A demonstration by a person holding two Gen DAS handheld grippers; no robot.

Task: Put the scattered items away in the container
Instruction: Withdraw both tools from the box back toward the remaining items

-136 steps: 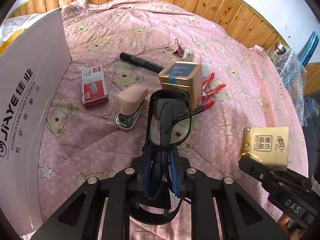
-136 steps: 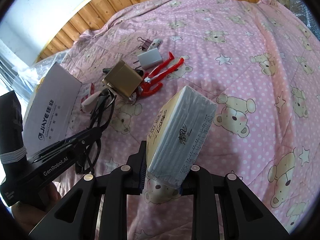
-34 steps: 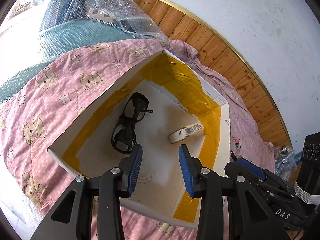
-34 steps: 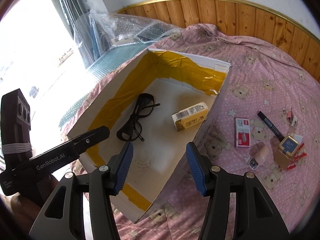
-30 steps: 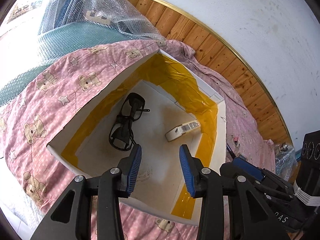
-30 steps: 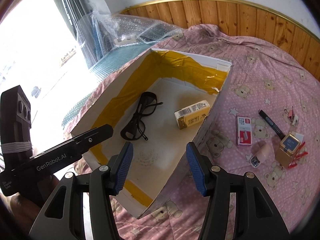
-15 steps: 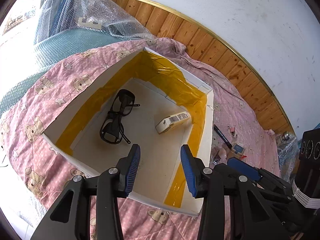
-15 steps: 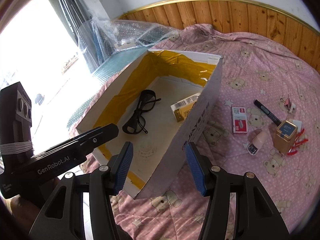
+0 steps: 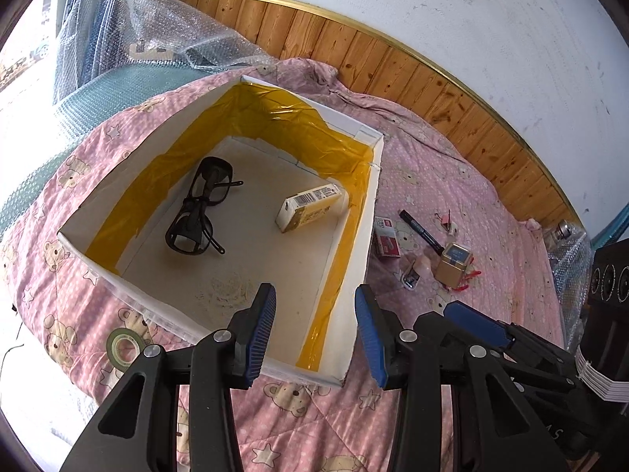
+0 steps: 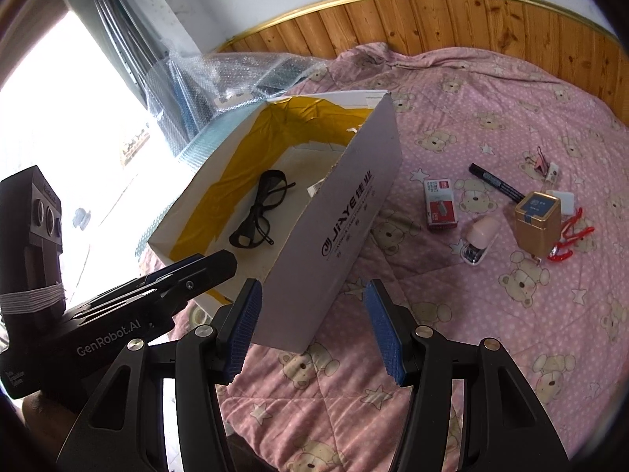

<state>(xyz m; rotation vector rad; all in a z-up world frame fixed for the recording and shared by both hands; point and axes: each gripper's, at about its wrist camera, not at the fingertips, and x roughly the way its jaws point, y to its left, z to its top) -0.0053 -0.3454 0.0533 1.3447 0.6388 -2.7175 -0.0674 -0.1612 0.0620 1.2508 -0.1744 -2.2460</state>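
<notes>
The white cardboard box (image 9: pixel 118 271) (image 10: pixel 354 204), lined with yellow tape, lies on the pink bedspread. Inside it lie black glasses (image 9: pixel 198 206) (image 10: pixel 257 212) and a tissue pack (image 9: pixel 308 212). My left gripper (image 9: pixel 314 334) hangs open above the box's near right corner, empty. My right gripper (image 10: pixel 310 330) is open and empty over the box's near outer wall. Right of the box lie a red staple box (image 10: pixel 442 200), a pink stapler (image 10: pixel 479 240), a black marker (image 10: pixel 495 183), a gold tin (image 10: pixel 536 222), red pliers (image 10: pixel 570 240) and a binder clip (image 10: pixel 542 163).
A roll of green tape (image 9: pixel 124 348) lies on the bedspread by the box's near left wall. Bubble wrap (image 9: pixel 165 39) is heaped behind the box at the left. A wooden panelled wall (image 10: pixel 471 19) runs along the bed's far side.
Both grippers, which held the glasses and the tissue pack 4.5 s ago, have let them go into the box. Over the last second both have drawn back and swung right.
</notes>
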